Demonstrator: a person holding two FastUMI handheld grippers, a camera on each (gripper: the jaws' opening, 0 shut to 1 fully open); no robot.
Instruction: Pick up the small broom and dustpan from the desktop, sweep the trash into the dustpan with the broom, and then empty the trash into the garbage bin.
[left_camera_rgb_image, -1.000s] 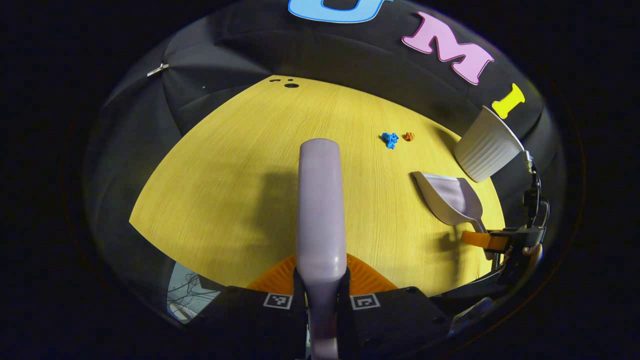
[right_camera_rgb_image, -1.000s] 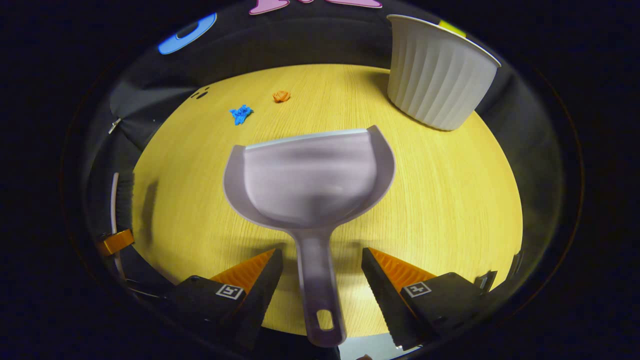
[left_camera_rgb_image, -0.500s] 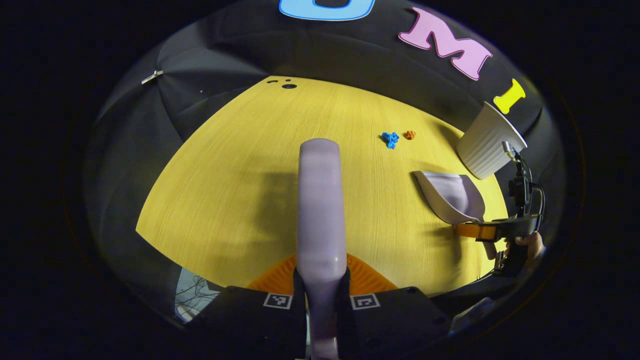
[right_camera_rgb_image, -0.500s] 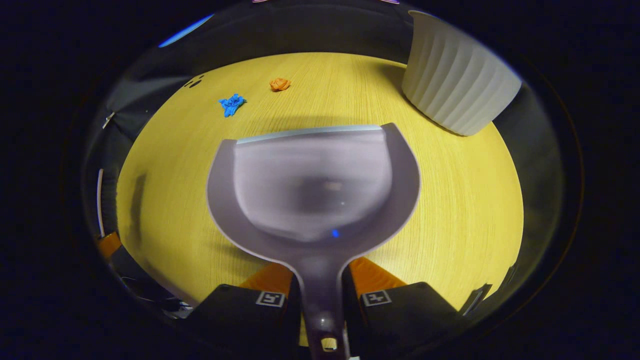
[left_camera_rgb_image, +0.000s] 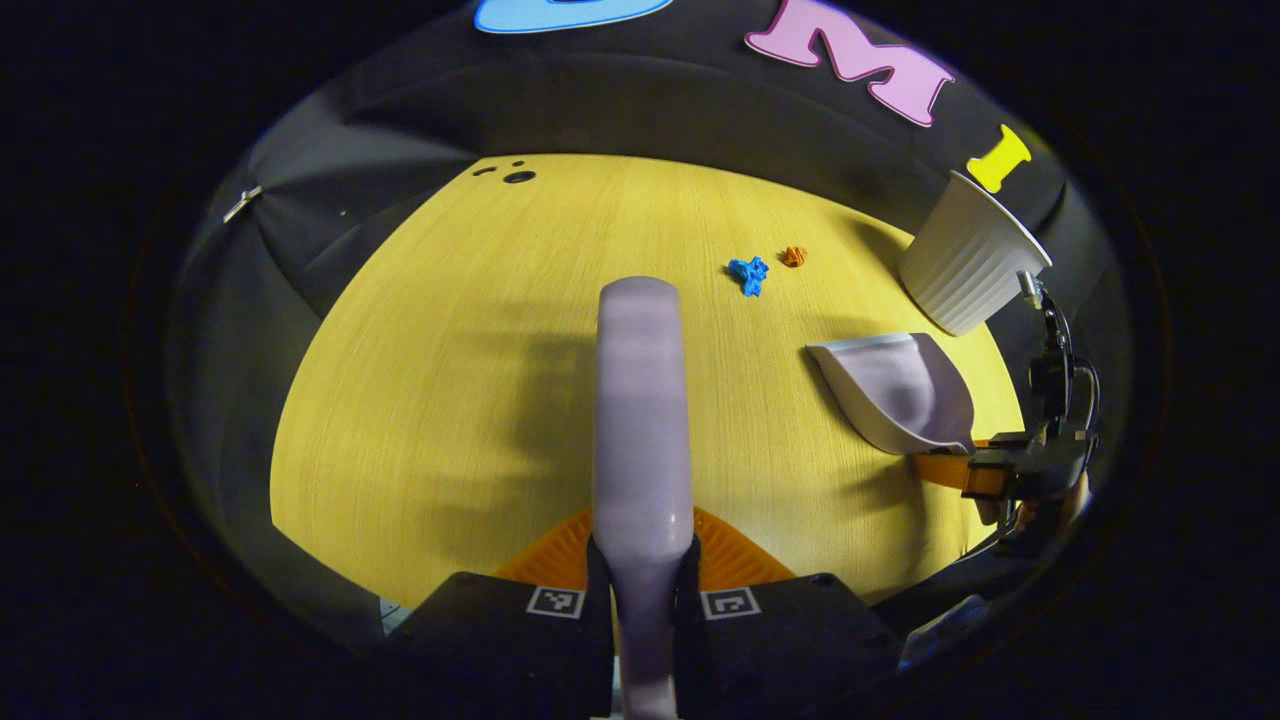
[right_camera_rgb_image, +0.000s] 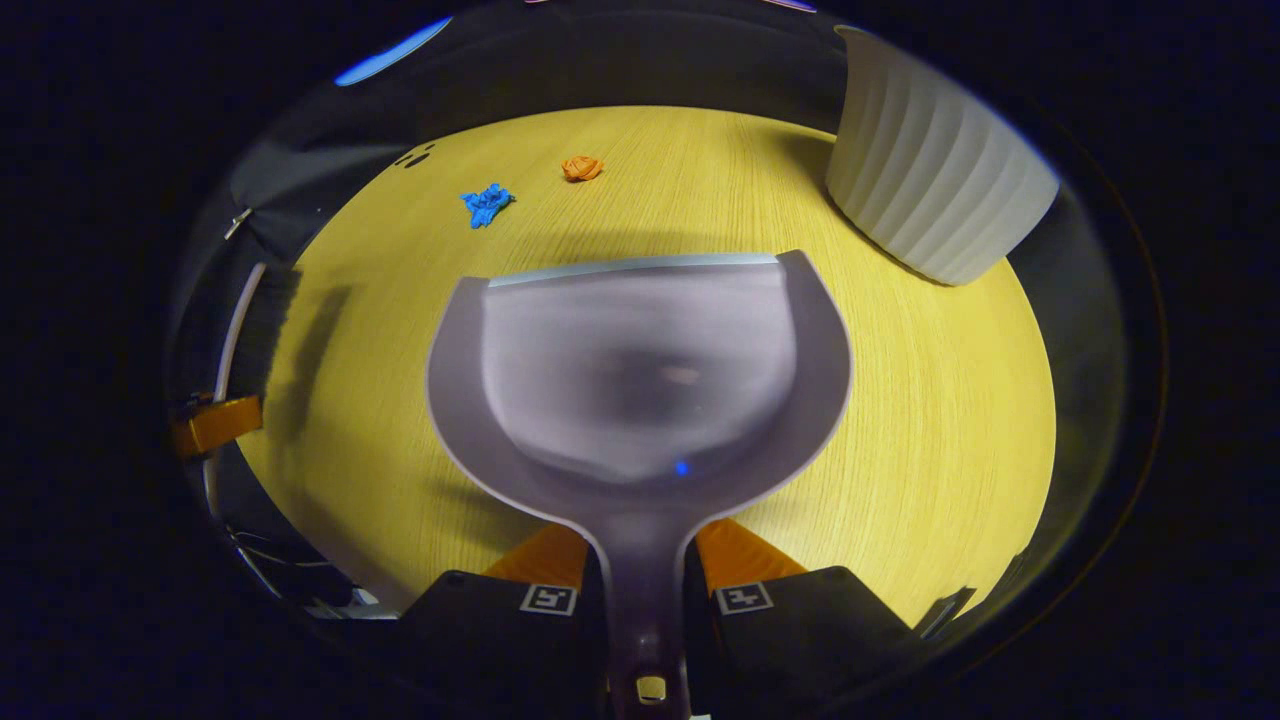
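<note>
My left gripper (left_camera_rgb_image: 642, 545) is shut on the lilac small broom (left_camera_rgb_image: 640, 420), which points straight ahead over the yellow desktop (left_camera_rgb_image: 450, 350). The right gripper (right_camera_rgb_image: 642, 560) is shut on the handle of the lilac dustpan (right_camera_rgb_image: 640, 370), whose mouth faces away from me. In the left gripper view the dustpan (left_camera_rgb_image: 895, 390) sits at the right with the right gripper (left_camera_rgb_image: 985, 475) behind it. A blue scrap (right_camera_rgb_image: 487, 203) and an orange scrap (right_camera_rgb_image: 581, 168) lie on the desktop beyond the pan's lip. The white ribbed garbage bin (right_camera_rgb_image: 935, 190) stands at the far right.
In the left gripper view the blue scrap (left_camera_rgb_image: 748, 274) and orange scrap (left_camera_rgb_image: 794, 256) lie left of the bin (left_camera_rgb_image: 965, 265). Small dark holes (left_camera_rgb_image: 518, 176) mark the desktop's far corner. The broom (right_camera_rgb_image: 262, 325) and left gripper (right_camera_rgb_image: 215, 425) show at the left edge of the right gripper view.
The right gripper slid forward along the dustpan's handle and shut on it; its fingers stood open a second ago. The left gripper, still holding the broom, shifted a little.
</note>
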